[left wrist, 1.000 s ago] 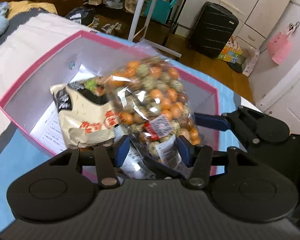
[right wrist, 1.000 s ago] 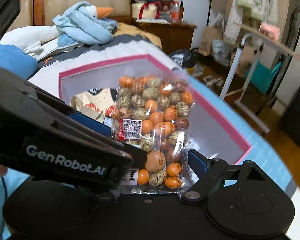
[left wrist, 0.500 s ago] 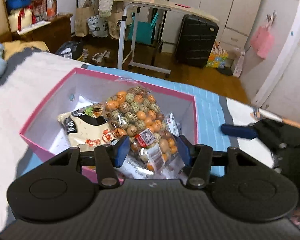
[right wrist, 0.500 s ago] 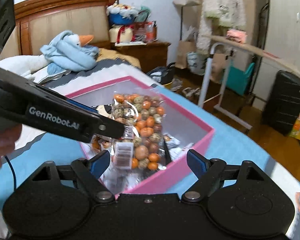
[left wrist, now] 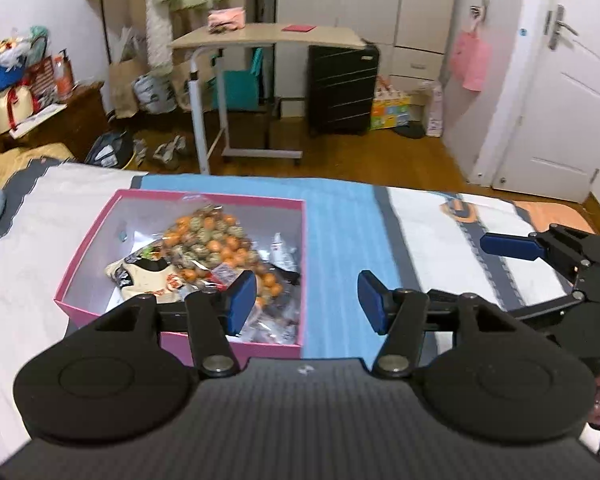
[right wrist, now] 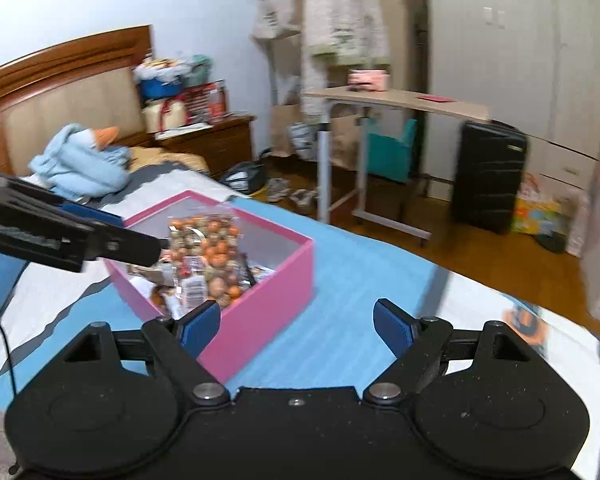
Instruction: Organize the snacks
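Bedspread carries a pink box of snacks; left gripper and right gripper hover spread wide, holding nothing.

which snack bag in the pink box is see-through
The bag of orange and speckled round snacks, lying on top in the pink box. Its clear film shows the pieces inside, while the cream packet beside it is printed and opaque.

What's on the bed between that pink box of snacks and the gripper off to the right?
Only bedcover: in the left wrist view, blue then white striped fabric runs from the pink box to the right gripper, with nothing lying on it.
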A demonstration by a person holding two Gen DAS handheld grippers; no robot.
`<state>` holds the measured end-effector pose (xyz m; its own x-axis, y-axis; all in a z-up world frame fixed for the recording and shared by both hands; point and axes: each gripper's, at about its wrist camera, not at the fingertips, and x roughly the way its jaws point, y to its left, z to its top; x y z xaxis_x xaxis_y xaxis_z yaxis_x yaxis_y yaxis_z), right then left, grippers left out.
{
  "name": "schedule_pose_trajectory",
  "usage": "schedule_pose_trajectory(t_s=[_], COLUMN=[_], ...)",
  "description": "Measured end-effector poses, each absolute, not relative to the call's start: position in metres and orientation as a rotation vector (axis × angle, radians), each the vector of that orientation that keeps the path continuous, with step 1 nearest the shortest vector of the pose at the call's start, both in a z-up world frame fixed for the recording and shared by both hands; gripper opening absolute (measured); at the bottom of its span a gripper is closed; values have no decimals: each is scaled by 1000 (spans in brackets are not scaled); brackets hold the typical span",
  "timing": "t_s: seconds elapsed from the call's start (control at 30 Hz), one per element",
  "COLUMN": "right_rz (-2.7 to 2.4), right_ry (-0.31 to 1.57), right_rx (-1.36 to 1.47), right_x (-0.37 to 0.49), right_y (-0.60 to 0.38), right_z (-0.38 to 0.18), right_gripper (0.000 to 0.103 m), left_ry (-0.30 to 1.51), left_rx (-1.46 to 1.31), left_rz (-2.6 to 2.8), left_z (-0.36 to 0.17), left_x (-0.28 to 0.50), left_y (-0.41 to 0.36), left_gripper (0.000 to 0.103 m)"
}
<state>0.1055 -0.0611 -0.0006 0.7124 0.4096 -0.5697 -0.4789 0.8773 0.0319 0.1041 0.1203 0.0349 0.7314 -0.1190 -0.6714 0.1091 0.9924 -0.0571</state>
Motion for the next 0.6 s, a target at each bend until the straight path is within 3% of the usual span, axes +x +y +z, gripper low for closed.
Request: schedule_pose_trajectory(t_s=[0.6], right_rz=[260], right_ry=[586], right_rx=[-1], right_x=[21], right_y=[-116], right_z=[11], right_gripper=[98], left_ry=[724], left_rx=[27], left_rz=[-215], left_z=[23], left_x=[40], left_y=[86], left_gripper=[73])
